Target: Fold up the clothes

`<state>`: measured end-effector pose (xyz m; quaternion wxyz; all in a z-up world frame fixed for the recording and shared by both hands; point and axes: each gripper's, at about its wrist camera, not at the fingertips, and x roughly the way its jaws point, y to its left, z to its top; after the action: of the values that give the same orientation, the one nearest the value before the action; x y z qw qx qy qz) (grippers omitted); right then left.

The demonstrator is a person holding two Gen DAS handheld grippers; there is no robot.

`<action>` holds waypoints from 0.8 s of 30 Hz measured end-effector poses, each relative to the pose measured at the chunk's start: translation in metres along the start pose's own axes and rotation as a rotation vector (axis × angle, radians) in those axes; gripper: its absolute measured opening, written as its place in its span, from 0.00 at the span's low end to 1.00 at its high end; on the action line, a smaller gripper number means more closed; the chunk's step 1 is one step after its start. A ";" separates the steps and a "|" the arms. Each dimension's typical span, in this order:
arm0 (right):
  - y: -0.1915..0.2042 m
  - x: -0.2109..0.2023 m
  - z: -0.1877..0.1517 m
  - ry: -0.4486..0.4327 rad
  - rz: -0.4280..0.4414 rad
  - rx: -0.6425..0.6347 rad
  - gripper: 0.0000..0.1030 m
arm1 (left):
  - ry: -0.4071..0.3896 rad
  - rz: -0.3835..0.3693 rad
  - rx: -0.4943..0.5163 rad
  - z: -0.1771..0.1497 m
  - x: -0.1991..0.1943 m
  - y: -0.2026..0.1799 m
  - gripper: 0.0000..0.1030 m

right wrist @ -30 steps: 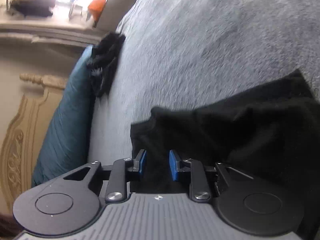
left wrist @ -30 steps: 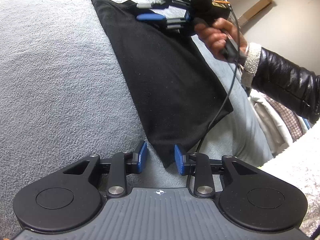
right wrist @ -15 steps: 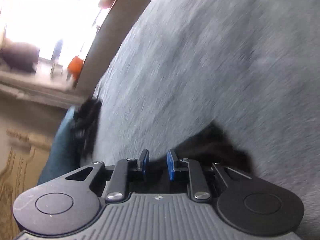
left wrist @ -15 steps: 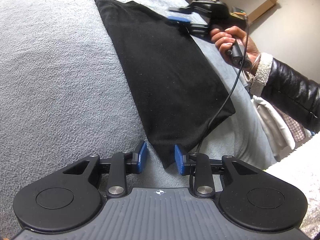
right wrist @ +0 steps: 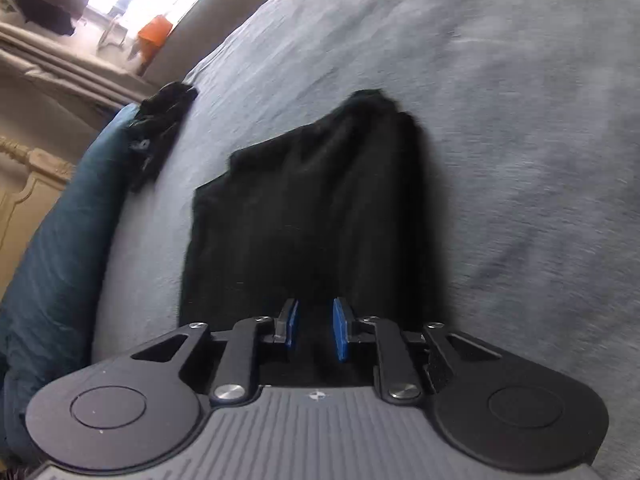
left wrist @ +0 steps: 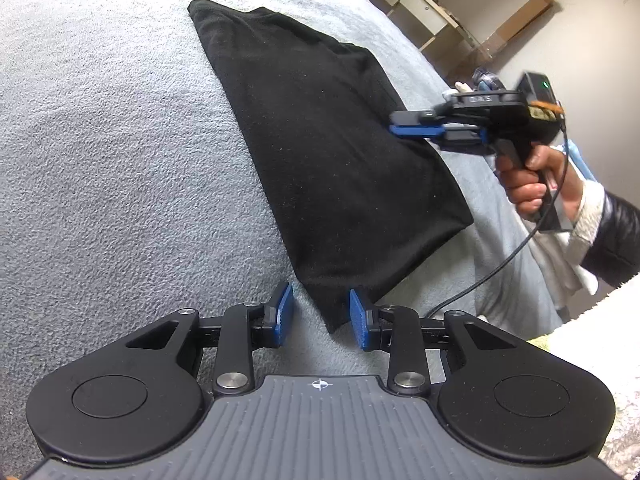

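Lying folded on the bed [left wrist: 100, 160], the shirt [left wrist: 320, 152] has its corner between the spread left tool [left wrist: 320, 314]. The right tool [right wrist: 316, 326] is closing over the shirt's edge, gripping nothing; a pillow [right wrist: 56, 264] lies at the bed's edge.

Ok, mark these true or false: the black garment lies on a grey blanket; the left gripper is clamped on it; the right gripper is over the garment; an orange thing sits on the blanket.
1. Black garment lies on the grey blanket: true.
2. Left gripper is clamped on it: false, its pads stand apart around the near corner.
3. Right gripper is over the garment: true, jaws closing.
4. Orange thing sits on the blanket: false, it is by the window.
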<state>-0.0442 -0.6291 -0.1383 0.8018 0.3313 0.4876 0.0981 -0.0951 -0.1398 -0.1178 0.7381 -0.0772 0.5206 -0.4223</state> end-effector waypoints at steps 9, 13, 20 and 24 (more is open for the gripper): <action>0.010 -0.060 -0.025 -0.218 -0.008 -0.084 0.20 | -0.075 0.120 0.134 0.014 -0.019 -0.013 0.35; 0.078 -0.010 -0.055 0.025 0.147 -0.384 0.19 | -0.072 0.164 0.105 0.018 -0.024 -0.002 0.35; 0.125 0.050 -0.132 0.268 0.203 -0.650 0.18 | -0.062 0.210 0.118 0.013 -0.025 0.000 0.35; 0.133 0.042 -0.152 0.326 0.258 -0.685 0.18 | -0.067 0.214 0.122 0.014 -0.025 0.002 0.35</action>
<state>-0.1296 -0.4417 -0.1319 0.7589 0.0835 0.5020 0.4063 -0.0849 -0.1253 -0.0954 0.7992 0.0099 0.4742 -0.3692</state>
